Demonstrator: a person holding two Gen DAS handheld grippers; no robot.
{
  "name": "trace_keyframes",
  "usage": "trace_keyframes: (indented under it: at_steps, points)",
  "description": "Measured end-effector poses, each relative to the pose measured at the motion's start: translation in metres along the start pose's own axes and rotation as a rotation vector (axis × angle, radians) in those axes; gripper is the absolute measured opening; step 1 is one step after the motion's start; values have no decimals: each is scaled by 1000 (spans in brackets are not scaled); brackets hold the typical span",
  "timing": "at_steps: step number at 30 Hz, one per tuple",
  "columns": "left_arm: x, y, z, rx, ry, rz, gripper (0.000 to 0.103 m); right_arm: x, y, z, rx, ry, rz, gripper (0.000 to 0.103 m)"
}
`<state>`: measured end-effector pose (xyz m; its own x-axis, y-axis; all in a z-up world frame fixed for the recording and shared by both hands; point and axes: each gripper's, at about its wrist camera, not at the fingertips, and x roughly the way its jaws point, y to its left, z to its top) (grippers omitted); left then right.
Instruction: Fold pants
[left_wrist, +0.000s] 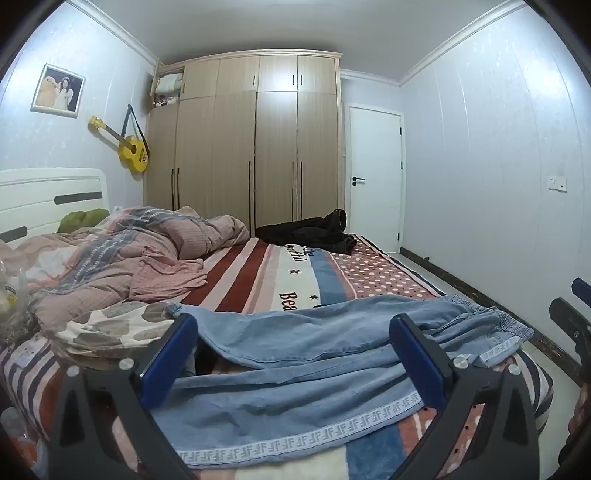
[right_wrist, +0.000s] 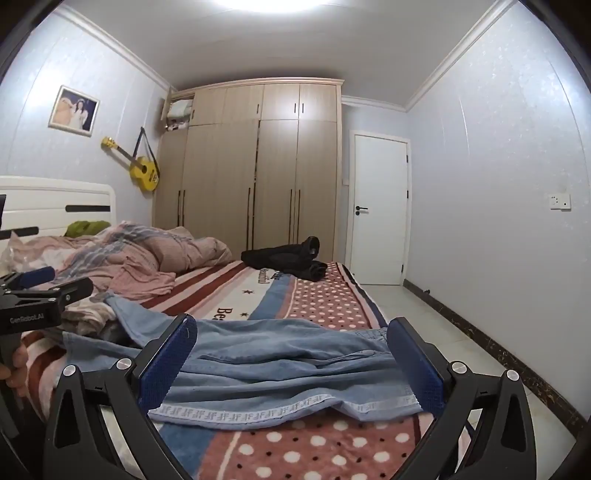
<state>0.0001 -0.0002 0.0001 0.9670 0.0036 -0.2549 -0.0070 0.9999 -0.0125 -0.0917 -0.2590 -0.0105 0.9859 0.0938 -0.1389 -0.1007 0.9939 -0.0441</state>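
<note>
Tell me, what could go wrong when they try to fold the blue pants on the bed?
1. The blue jeans lie crumpled, with one layer draped over another. Either open gripper, left or right, might pinch only the top layer, so the fold would come out crooked.
2. The waistband sits near the bed edge by the floor. A pull that way could slide the jeans off.
3. The pink quilt bunches close by, so it might get caught up.

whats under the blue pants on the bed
The blue pants lie on a patterned blanket with stripes and polka dots, which shows all around them. At their left end they overlap a crumpled spotted cloth. Anything else beneath them is covered.
</note>
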Motion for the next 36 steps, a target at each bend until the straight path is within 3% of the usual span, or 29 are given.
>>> trace_keyframes:
  at_steps: [36]
  points:
    - [-3,-3,-4,6,4,-29,102,-2,-2,-8,10,-16,-6,103]
